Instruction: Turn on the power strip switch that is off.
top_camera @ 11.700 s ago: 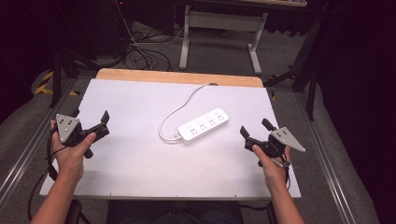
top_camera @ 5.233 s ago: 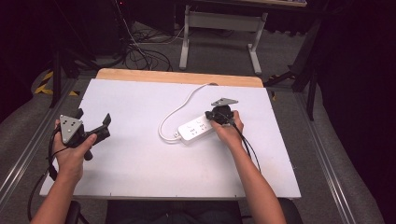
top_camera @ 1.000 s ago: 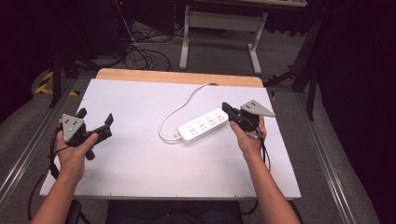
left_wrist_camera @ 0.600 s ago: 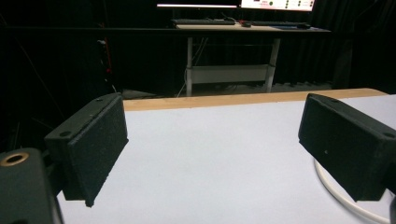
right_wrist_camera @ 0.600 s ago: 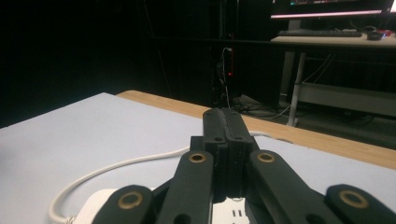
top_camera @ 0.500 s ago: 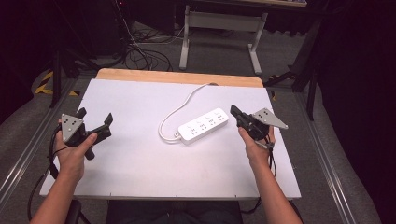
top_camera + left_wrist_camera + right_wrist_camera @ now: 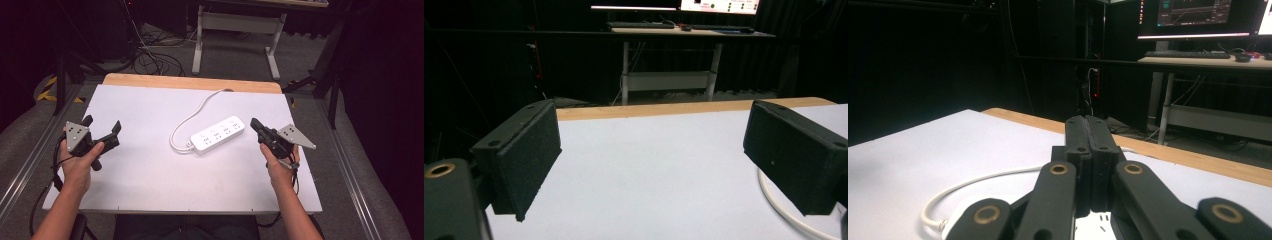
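A white power strip (image 7: 218,134) lies slantwise in the middle of the white table (image 7: 150,165), its white cable (image 7: 192,116) looping to the far edge. My right gripper (image 7: 254,123) is shut with nothing in it, held just right of the strip's right end. In the right gripper view the jaws (image 7: 1087,131) are pressed together above the strip (image 7: 1095,222) and its cable (image 7: 973,185). My left gripper (image 7: 102,128) stands open near the table's left side, far from the strip. In the left gripper view its pads (image 7: 526,150) are wide apart over bare table, the cable (image 7: 784,207) at the right.
A wooden strip (image 7: 192,83) runs along the table's far edge. Beyond it stand a desk frame (image 7: 235,25) and loose floor cables (image 7: 150,57). Metal rails (image 7: 30,160) flank the table on both sides.
My right gripper has pulled back from the power strip's right end toward the table's right side, staying shut. The left gripper has held still and open.
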`<state>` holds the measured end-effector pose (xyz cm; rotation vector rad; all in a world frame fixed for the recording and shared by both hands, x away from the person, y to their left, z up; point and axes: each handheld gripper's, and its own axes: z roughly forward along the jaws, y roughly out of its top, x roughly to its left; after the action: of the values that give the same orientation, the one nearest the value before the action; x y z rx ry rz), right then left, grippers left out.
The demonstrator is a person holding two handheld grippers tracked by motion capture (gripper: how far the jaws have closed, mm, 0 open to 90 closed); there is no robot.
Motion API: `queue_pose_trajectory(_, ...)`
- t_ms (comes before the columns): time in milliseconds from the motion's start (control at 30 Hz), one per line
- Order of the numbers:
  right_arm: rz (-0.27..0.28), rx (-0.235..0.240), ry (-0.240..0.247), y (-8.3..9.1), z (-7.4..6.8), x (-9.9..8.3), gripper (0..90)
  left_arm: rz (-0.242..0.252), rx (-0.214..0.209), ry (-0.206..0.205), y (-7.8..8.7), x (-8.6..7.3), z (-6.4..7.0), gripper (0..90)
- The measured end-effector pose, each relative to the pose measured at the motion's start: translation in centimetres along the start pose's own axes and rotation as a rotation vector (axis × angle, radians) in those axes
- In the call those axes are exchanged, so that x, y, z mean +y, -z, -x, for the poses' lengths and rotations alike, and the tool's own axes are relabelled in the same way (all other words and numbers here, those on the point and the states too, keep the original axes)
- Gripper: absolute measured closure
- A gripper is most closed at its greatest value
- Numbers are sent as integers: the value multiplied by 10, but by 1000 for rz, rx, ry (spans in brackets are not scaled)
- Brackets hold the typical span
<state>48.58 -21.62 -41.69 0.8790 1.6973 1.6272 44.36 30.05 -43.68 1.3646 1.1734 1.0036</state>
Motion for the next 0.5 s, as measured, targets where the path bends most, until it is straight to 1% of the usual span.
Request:
queue_pose_trajectory(67,0,-6,0,4,0,-1,897,0,0,0,0,0,0,89)
queue_pose_trajectory(200,10,0,-7,9,1,-3,895,2,0,0,0,0,0,92)
queue_pose_trajectory(300,13,4,-15,9,1,-3,887,4,3,2,0,0,1,100)
queue_pose_trajectory(400,6,9,-7,8,-1,-4,870,1,7,6,1,0,0,100)
queue_pose_trajectory(500,1,12,-14,7,-2,-4,853,1,6,9,0,0,-1,100)
